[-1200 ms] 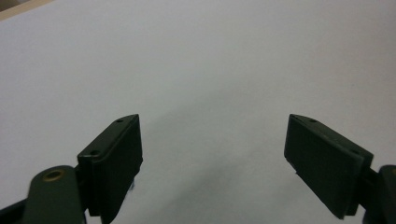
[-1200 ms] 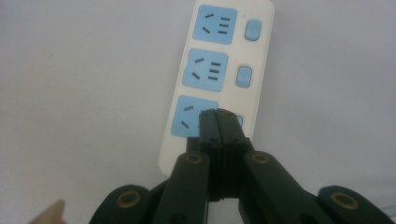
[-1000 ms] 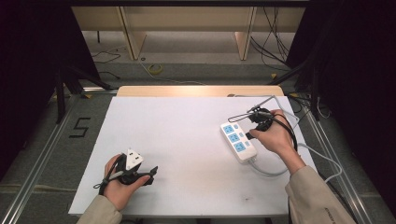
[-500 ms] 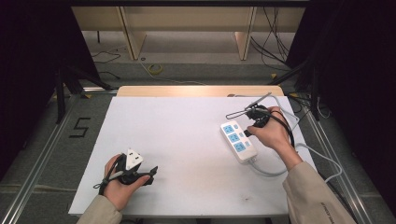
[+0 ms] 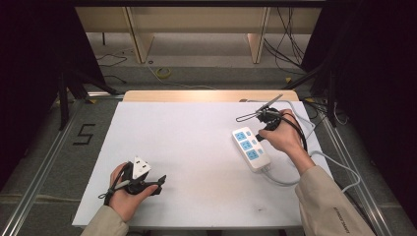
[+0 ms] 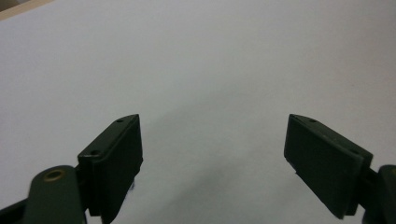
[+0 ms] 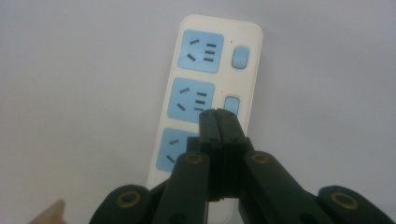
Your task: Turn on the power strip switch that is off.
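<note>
Both grippers differ: right gripper (image 7: 218, 114), jaws together, has crept onto the power strip's (image 5: 251, 148) middle switch (image 7: 231, 104), likely pressing; left gripper (image 6: 212, 158) gapes empty, far off.

We take this for a lab recording bay: a white bench (image 5: 196, 147) stands between black curtains (image 5: 34, 59), aluminium rails (image 5: 44, 162) run along the floor, loose cables (image 5: 290, 39) lie behind, and a taped "5" (image 5: 84, 133) marks the station.

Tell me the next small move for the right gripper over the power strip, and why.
Probably ease the right gripper down onto the middle switch. Its jaws are shut and poised right at that button on the power strip, which suggests a press.
</note>
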`<action>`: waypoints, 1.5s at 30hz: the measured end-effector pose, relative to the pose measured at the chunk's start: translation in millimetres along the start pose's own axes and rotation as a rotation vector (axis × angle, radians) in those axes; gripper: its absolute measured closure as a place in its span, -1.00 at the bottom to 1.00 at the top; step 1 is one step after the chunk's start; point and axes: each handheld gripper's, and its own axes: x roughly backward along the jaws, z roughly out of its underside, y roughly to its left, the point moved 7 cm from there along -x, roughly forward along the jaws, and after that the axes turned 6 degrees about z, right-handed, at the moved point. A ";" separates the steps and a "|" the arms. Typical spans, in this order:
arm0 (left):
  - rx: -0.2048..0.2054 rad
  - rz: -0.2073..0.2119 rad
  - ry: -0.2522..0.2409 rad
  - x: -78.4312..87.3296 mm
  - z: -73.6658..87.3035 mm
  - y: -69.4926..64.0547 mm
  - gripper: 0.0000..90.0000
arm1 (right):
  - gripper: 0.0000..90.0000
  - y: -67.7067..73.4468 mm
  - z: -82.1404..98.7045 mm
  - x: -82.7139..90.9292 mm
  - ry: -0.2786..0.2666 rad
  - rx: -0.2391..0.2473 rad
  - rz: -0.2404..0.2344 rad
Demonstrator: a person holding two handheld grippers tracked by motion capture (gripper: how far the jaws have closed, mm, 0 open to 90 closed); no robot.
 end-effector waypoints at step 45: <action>-0.001 0.003 0.001 -0.2 0.0 0.2 -0.57 | 1.00 -9.7 -28.2 -28.6 0.058 -0.020 0.017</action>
